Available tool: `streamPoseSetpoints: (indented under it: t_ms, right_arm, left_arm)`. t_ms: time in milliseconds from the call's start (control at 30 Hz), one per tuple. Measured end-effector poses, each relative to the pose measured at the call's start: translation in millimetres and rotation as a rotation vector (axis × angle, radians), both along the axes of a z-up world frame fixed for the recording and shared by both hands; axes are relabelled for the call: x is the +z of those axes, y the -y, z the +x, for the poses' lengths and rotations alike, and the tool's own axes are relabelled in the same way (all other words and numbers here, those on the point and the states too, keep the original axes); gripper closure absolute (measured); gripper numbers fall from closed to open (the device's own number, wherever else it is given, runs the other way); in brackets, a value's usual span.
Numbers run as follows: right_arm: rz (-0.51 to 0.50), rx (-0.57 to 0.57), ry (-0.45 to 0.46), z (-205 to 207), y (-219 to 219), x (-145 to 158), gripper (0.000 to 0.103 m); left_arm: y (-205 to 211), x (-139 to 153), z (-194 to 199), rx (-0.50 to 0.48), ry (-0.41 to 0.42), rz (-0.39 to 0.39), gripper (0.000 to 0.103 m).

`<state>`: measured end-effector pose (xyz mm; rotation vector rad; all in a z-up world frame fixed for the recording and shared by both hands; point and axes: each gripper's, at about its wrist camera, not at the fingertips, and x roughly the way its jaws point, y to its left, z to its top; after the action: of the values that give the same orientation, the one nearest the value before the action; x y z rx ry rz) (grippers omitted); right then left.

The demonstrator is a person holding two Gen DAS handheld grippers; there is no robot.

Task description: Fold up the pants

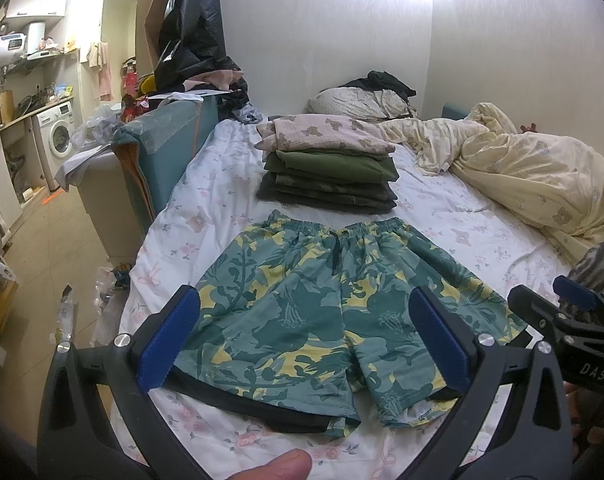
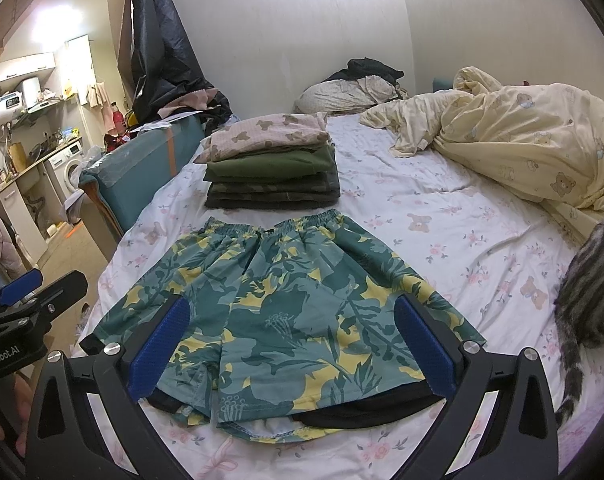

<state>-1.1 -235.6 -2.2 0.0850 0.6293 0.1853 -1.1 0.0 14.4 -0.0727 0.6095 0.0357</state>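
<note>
Shorts (image 1: pixel 334 312), green-yellow floral, lie flat on the bedsheet (image 1: pixel 206 208), waistband toward a stack of folded clothes (image 1: pixel 330 168); left gripper (image 1: pixel 306 340) hovers above the hems, fingers spread wide, gripping nothing. Right wrist view: right gripper (image 2: pixel 290 344) likewise spread and empty over the right leg (black lining shows at the hem); tabby cat (image 2: pixel 590 292) at the bed's right edge.

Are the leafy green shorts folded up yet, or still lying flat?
Lying flat. The shorts are spread out on the bed sheet, waistband away, both legs side by side. Both grippers are open above them.
</note>
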Motion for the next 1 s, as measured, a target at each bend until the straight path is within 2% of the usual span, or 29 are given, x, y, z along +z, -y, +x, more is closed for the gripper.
streamPoseSetpoints:
  t_ms: [1000]
  right_arm:
    - [-0.003, 0.0, -0.004, -0.3, -1.6, -1.2, 0.0]
  left_arm:
    - [1.1, -1.0, -0.4, 0.0, 0.005, 0.002, 0.0]
